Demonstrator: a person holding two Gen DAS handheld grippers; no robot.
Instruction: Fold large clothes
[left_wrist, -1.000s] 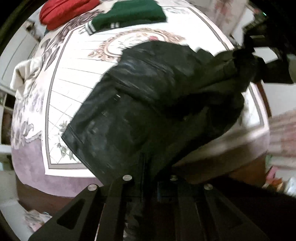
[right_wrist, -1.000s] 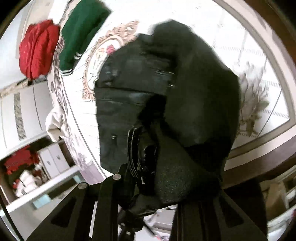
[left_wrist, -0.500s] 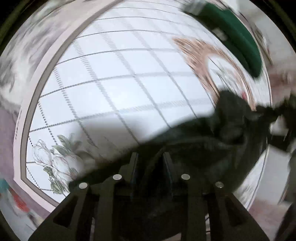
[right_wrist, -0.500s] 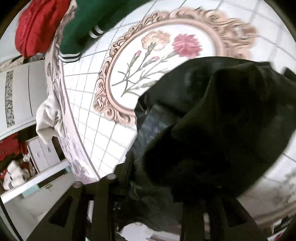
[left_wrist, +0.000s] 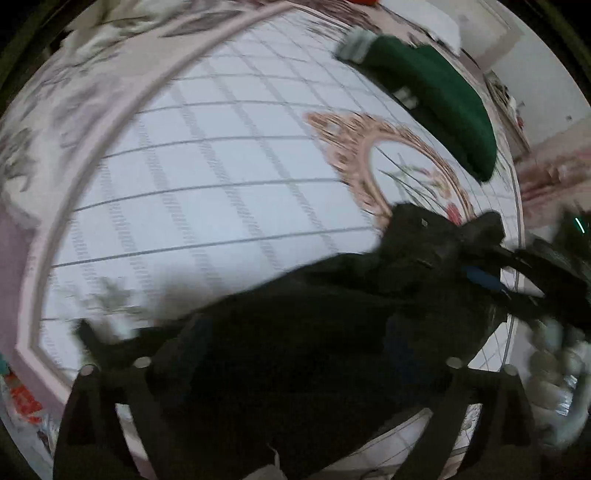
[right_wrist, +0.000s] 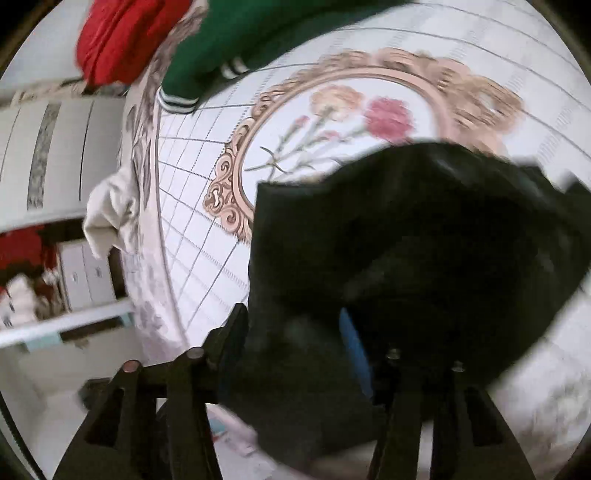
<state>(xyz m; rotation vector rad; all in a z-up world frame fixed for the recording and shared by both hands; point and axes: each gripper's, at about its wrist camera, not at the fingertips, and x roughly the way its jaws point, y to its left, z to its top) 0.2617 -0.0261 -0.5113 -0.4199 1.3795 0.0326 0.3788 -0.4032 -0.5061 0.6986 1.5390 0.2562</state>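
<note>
Bedspread (left_wrist: 207, 177): white, gridded with grey lines, a pink band along its border and an ornate tan oval frame with a carnation print (right_wrist: 388, 114) at the middle. It covers the bed that carries everything listed below.

Black garment (left_wrist: 332, 325): the task's piece, dark and heavy, heaped at the bed's near edge; its far end overlaps the lower rim of the oval frame. Motion blur hides seams and detail.

My left gripper (left_wrist: 295, 354): jaws opening and now wide, fingers (left_wrist: 110, 402) standing either side of the black cloth, which lies loose between them, not pinched.

My right gripper (right_wrist: 299, 343): jaws roughly half apart with the garment (right_wrist: 424, 258) bunched between them. A blue pad (right_wrist: 354, 347) shows against the cloth; whether the pads press on it I cannot tell.

Green sweater (right_wrist: 240, 40): folded, white-striped cuff showing, near the bed's far edge.

Red garment (right_wrist: 118, 37): bundled just beside the green one, at the far corner.

Cream cloth (right_wrist: 110, 218): draped over the bed's side edge.

White cabinets (right_wrist: 48, 147): beyond that edge.
</note>
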